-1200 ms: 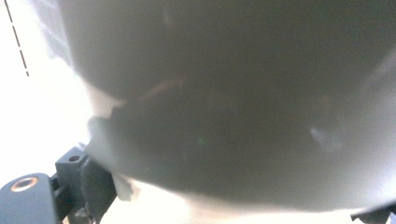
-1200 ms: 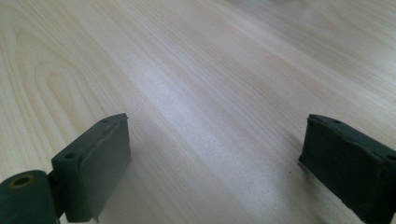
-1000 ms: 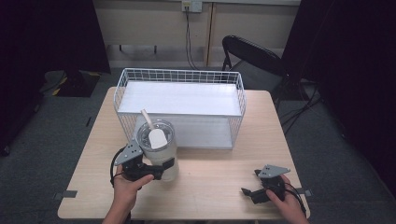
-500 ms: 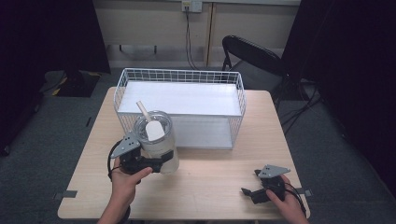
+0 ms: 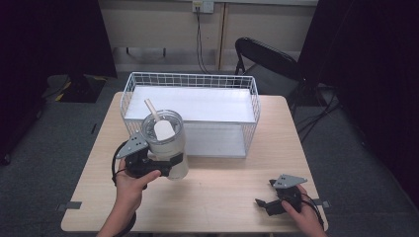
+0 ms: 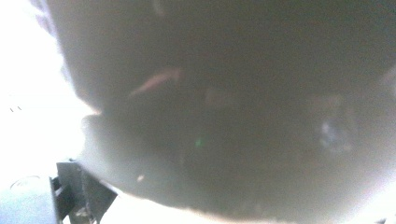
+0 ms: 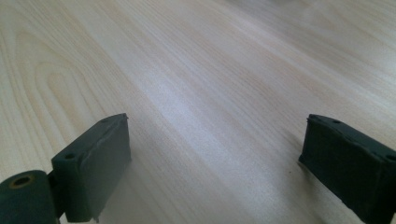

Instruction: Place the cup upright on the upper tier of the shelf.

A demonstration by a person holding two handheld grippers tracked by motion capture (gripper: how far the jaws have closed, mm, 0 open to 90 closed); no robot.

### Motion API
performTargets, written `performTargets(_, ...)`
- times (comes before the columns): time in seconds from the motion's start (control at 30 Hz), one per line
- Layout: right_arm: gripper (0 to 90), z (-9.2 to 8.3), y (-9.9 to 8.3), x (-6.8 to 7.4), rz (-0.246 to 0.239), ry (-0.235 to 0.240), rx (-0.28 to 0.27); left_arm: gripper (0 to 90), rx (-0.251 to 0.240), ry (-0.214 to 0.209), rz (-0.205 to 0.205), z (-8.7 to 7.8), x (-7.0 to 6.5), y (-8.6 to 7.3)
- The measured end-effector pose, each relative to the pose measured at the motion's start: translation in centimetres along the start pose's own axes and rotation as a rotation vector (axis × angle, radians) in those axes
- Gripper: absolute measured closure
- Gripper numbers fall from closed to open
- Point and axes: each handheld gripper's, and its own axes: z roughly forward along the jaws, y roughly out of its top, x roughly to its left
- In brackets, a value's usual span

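A cream tumbler (image 5: 170,150) with a clear lid and a pale straw (image 5: 150,108) hangs tilted above the table's left half, just in front of the white wire basket (image 5: 190,79). My left gripper (image 5: 169,164) is shut on the tumbler's side, held from the left by a hand. In the left gripper view the tumbler (image 6: 233,116) is a close grey blur, with one black finger (image 6: 79,196) at the lower left. My right gripper (image 5: 264,205) rests low at the table's front right. It is open, and bare wood lies between its fingers (image 7: 98,163).
The basket stands across the back middle of the wooden table (image 5: 222,173), and its front wire wall is right behind the tumbler. A black chair (image 5: 267,57) stands beyond the table's far right corner. Dark curtains flank the room.
The left gripper has lifted the tumbler a little and carried it toward the basket, tilting it. The right gripper has stayed where it was.
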Motion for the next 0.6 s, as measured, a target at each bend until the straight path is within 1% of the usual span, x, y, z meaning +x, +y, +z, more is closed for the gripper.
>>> performTargets(0.17, 7.6, 0.0, 0.0, 0.0, 0.0, 0.0, 0.0, 9.0, 0.006, -0.006, -0.01, 0.0, -0.1, 0.9)
performTargets(0.2, 7.6, 0.0, 0.0, 0.0, 0.0, 0.0, 0.0, 9.0, 0.004, -0.009, -0.007, 0.0, -0.1, 1.1)
performTargets(0.27, 7.6, 0.0, 0.0, 0.0, 0.0, 0.0, 0.0, 9.1, -0.004, -0.014, -0.029, 0.1, -0.2, 1.4)
performTargets(0.33, 7.6, 0.0, 0.0, 0.0, 0.0, 0.0, 0.0, 9.1, 0.0, -0.012, -0.009, 0.1, -0.2, 1.7)
performTargets(0.4, 7.6, 0.0, 0.0, 0.0, 0.0, 0.0, 0.0, 9.1, 0.004, -0.01, -0.016, 0.1, -0.3, 2.1)
performTargets(0.47, 7.6, 0.0, 0.0, 0.0, 0.0, 0.0, 0.0, 9.1, 0.007, -0.008, -0.009, 0.1, -0.2, 2.5)
performTargets(0.6, 7.6, 0.0, 0.0, 0.0, 0.0, 0.0, 0.0, 9.1, 0.008, -0.014, -0.01, 0.1, -0.2, 3.0)
